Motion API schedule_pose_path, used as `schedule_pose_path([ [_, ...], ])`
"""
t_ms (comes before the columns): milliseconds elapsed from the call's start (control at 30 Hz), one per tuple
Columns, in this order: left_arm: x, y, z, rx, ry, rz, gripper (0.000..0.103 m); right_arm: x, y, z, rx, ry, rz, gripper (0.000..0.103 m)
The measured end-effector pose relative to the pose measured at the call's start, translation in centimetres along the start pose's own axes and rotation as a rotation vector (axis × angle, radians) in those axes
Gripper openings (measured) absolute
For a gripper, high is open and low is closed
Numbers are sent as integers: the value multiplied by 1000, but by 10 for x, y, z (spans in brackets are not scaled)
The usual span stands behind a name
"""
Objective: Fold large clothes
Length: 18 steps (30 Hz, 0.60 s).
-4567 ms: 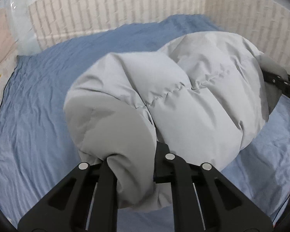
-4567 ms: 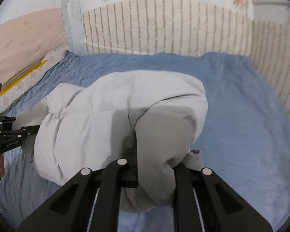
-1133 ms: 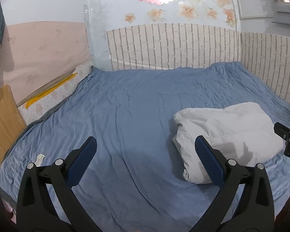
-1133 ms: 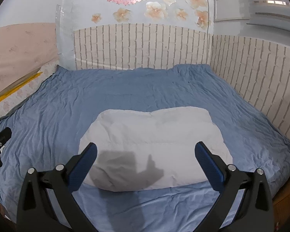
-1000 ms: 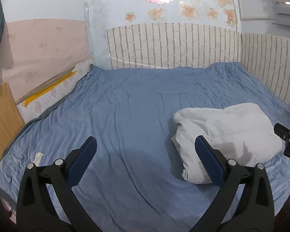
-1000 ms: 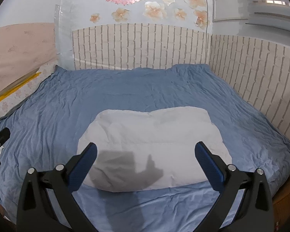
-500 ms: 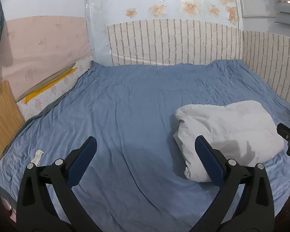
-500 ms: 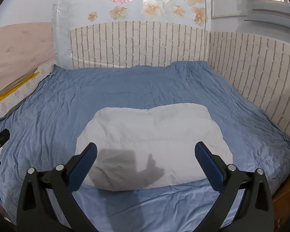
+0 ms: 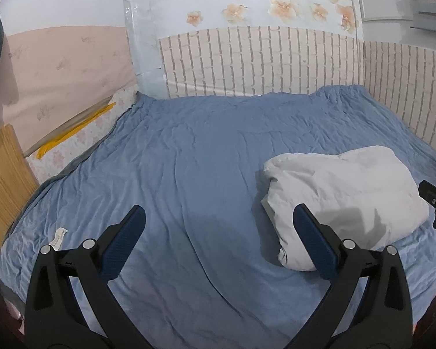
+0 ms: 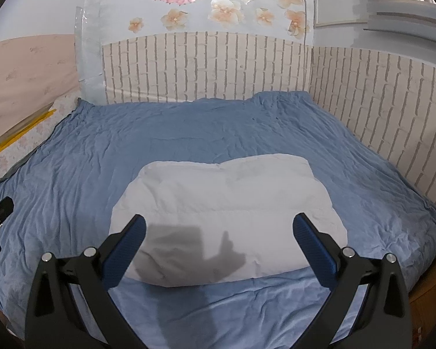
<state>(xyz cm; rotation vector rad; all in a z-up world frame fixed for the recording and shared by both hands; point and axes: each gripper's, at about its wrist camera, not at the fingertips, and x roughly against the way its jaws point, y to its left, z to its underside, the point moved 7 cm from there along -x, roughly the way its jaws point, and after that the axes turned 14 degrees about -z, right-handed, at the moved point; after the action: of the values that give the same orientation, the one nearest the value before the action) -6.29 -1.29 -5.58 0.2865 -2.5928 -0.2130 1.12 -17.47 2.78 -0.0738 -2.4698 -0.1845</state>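
A light grey puffy jacket [image 10: 226, 218] lies folded into a compact bundle on the blue bed sheet [image 10: 189, 133]. In the left wrist view the jacket [image 9: 343, 197] is at the right, on the sheet [image 9: 189, 174]. My left gripper [image 9: 218, 232] is open and empty, held above the sheet to the left of the jacket. My right gripper [image 10: 218, 238] is open and empty, held above the jacket's near edge. Its shadow falls on the jacket. Neither gripper touches the jacket.
A brick-pattern padded wall [image 10: 218, 67] runs along the far side and right side of the bed. A pink headboard [image 9: 58, 81] and a wooden panel [image 9: 3, 174] stand at the left. A small white tag [image 9: 58, 237] lies on the sheet near the left front edge.
4.6 s ago both grippers were shut on the jacket and held it up. The jacket now lies on the bed and both grippers are open and drawn back. Over the last second both views tilted slightly.
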Motion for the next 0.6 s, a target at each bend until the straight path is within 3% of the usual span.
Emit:
schedule_pose_path([
  [600,-6,2,0,5,-6,21,100,0,-1,2,-1,2,7,101],
])
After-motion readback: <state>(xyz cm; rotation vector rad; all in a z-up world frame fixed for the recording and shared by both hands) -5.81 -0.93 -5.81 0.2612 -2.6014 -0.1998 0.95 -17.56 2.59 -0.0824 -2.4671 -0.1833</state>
